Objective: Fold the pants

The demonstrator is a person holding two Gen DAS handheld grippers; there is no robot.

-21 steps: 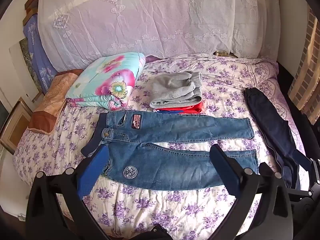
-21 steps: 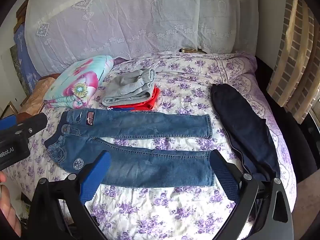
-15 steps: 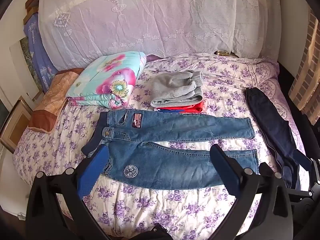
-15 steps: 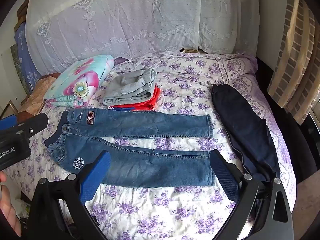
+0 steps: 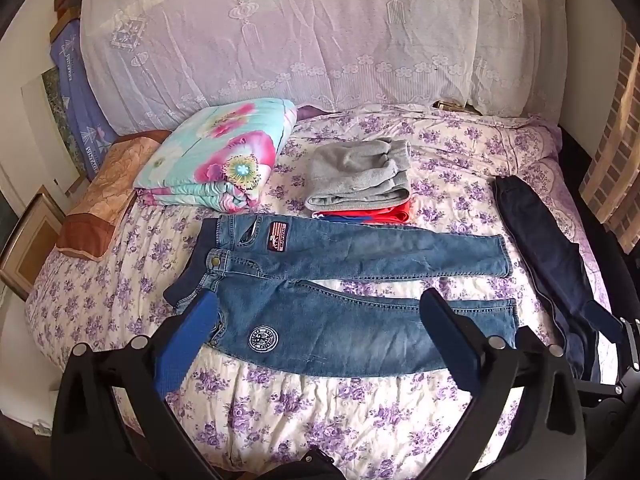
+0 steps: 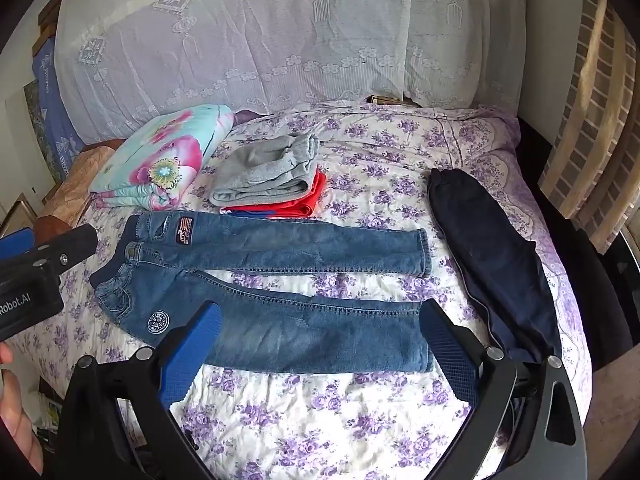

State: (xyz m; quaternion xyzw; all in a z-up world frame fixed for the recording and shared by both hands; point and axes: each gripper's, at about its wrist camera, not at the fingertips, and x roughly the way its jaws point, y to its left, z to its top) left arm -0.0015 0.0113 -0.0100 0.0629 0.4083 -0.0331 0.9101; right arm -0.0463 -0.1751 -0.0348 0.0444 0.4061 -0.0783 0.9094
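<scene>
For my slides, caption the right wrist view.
Open right gripper hovers above blue jeans spread flat on a floral bedspread.

Both wrist cameras look down from the bed's (image 5: 360, 420) near edge toward the headboard, side by side, sharing the spread jeans (image 5: 344, 280) (image 6: 280, 280).

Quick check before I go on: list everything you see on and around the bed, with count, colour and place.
jeans: 1, blue denim, flat across the bed's near half, legs apart, waist left
dark pants: 1, navy, right side of bed
folded clothes: 1 stack, grey over red, behind the jeans
folded quilt: 1, turquoise with pink flowers, back left
brown cushion: 1, left edge
bedspread: 1, white with purple flowers
lace cover: 1, white, at the head
left gripper: open, above the jeans
right gripper: open, above the jeans
</scene>
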